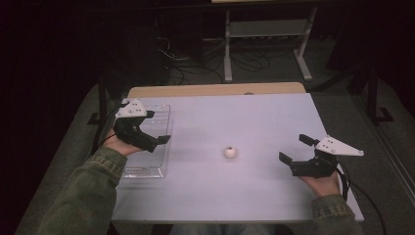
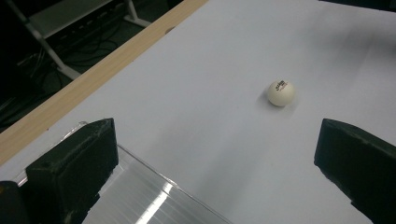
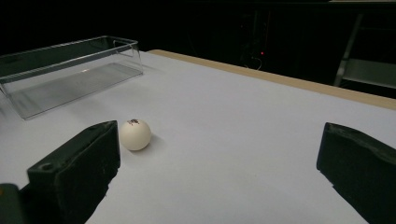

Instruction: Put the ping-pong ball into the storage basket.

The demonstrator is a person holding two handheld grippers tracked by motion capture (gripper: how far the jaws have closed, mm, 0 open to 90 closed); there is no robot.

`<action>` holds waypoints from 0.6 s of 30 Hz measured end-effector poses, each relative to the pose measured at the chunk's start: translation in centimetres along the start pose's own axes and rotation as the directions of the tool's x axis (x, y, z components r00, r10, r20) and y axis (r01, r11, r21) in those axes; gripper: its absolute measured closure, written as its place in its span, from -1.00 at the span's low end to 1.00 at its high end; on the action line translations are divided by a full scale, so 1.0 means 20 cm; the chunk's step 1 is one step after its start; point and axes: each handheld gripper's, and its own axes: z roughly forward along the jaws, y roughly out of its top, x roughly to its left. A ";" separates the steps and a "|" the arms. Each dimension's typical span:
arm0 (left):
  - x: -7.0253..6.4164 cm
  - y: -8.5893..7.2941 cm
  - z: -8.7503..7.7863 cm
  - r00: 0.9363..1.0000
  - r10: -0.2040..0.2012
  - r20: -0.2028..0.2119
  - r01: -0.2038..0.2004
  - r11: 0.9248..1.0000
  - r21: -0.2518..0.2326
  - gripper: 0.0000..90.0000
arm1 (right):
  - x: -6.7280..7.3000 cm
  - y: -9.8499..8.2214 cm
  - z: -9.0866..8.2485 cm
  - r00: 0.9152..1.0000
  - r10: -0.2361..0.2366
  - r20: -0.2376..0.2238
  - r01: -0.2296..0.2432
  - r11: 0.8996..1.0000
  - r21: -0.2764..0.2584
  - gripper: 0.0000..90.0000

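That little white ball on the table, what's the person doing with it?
A person holds a gripper in each hand. The white ball sits alone on the white table, touched by nothing. The right gripper is open and faces the ball from the side. The left gripper hangs open over a clear plastic bin. Nothing is picked up yet.

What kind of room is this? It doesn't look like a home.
Probably a lab or workshop set up for recording. A bare white table holds just a small white ball and a clear plastic tray, with loose cables on the dark floor behind.
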 end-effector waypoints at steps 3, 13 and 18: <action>0.01 0.02 0.01 1.000 0.013 0.005 -0.013 1.000 0.021 -1.00 | 0.00 0.00 0.00 1.000 0.001 0.003 -0.001 1.000 0.006 -1.00; 0.00 0.09 0.05 0.998 0.052 0.026 -0.053 0.996 0.065 -1.00 | 0.00 -0.01 0.00 1.000 0.006 0.001 -0.006 1.000 0.006 -1.00; 0.01 0.12 0.07 0.997 0.067 0.033 -0.070 0.993 0.092 -1.00 | 0.00 -0.01 0.00 1.000 0.005 0.001 -0.005 1.000 0.005 -1.00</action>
